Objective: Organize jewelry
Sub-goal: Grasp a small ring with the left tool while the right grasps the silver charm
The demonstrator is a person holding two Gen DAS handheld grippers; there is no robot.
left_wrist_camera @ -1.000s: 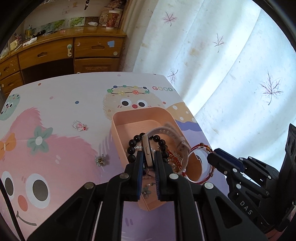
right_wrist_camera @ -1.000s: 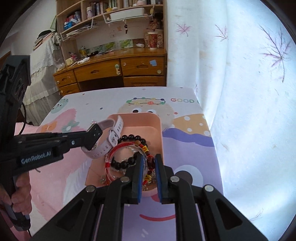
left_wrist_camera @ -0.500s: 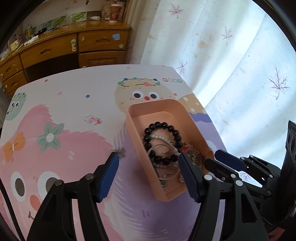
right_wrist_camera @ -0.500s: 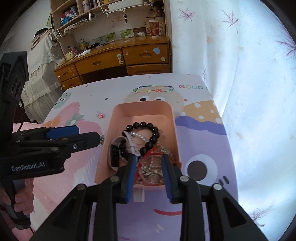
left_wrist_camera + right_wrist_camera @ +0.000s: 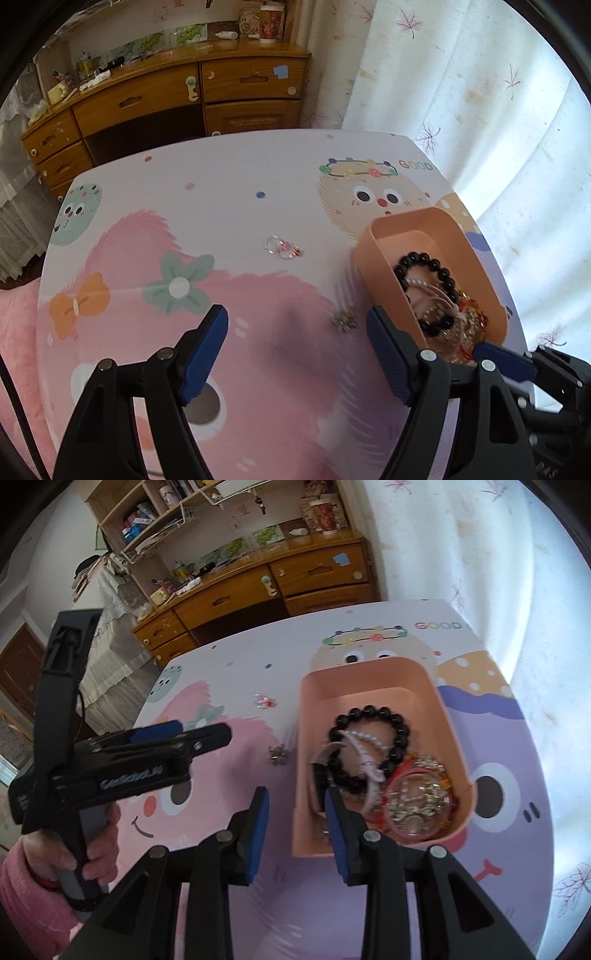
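Note:
A peach tray (image 5: 373,672) (image 5: 384,258) on the cartoon-print table holds a black bead bracelet (image 5: 399,734), a pale watch (image 5: 362,760), a red bangle and gold pieces (image 5: 417,797). A small silver flower brooch (image 5: 343,320) (image 5: 277,755) lies on the table just left of the tray. A clear ring piece with pink bits (image 5: 282,246) (image 5: 263,700) lies farther back. My left gripper (image 5: 295,343) is open and empty above the table, left of the tray. My right gripper (image 5: 297,812) is open and empty over the tray's near left wall.
A wooden desk with drawers (image 5: 192,92) stands behind the table. A white curtain (image 5: 461,92) hangs at the right. The table's right edge (image 5: 513,314) runs close beside the tray. The left gripper's body (image 5: 122,760) shows left in the right wrist view.
Both grippers opened and let go: the watch and red bangle now lie in the tray. Both grippers have drawn back and shifted left, the left one now over the table.

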